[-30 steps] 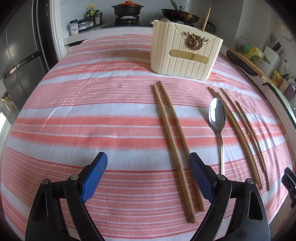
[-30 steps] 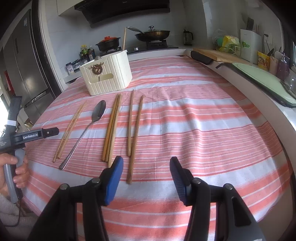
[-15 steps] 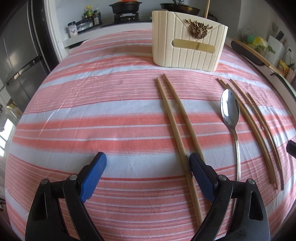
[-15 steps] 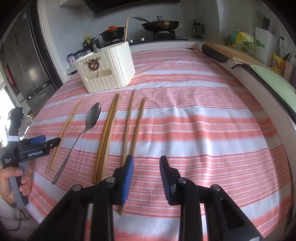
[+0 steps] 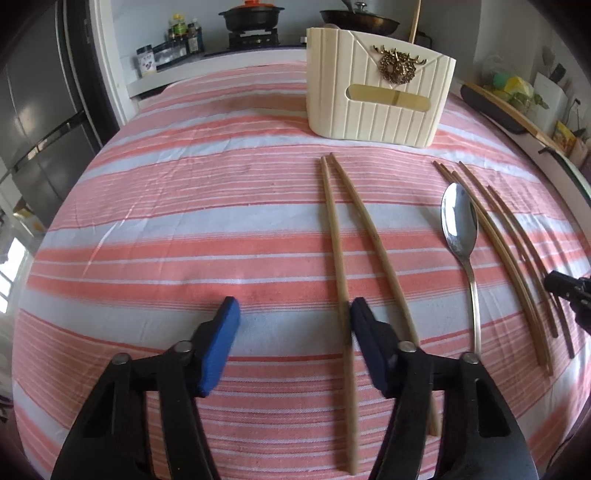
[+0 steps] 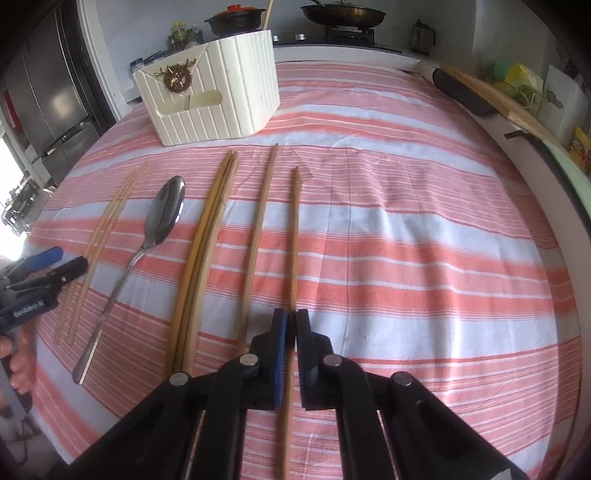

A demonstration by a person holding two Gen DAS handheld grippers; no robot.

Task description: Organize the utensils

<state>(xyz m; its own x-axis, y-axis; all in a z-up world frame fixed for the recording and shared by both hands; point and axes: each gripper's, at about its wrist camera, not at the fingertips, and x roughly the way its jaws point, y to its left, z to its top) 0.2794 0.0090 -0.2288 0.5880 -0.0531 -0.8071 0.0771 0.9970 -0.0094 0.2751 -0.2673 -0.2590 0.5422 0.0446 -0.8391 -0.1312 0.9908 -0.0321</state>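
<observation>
Chopsticks, a spoon and a holder are laid out on a worktop (image 6: 443,229) covered with a red-and-white striped cloth. At the near edge, the right gripper (image 6: 290,343) is seen pressed together on a single brown chopstick (image 6: 294,236), which runs between its blue pads (image 6: 277,347) and points toward the far edge. Just beside it on the left lies another single chopstick (image 6: 260,218), and next to that a brown pair (image 6: 207,243) is laid close together. Further left a metal spoon (image 6: 155,229) is placed with its bowl toward the far edge, and beyond it a pale pair of chopsticks (image 6: 99,247) lies near the left edge.

In the left wrist view, the left gripper (image 5: 291,314) is held apart above the cloth near the near edge, with nothing between its pads (image 5: 221,343). Its right pad is just beside the pale pair (image 5: 354,236), one stick passing on each side of it; whether contact is made cannot be told. The spoon (image 5: 460,225) is seen to the right, apart from that pair.

Toward the far edge a cream ribbed holder (image 6: 218,99) with a gold ornament is set upright, with one stick seen rising from it. Behind the worktop a stove with pots (image 6: 236,22) is visible.
</observation>
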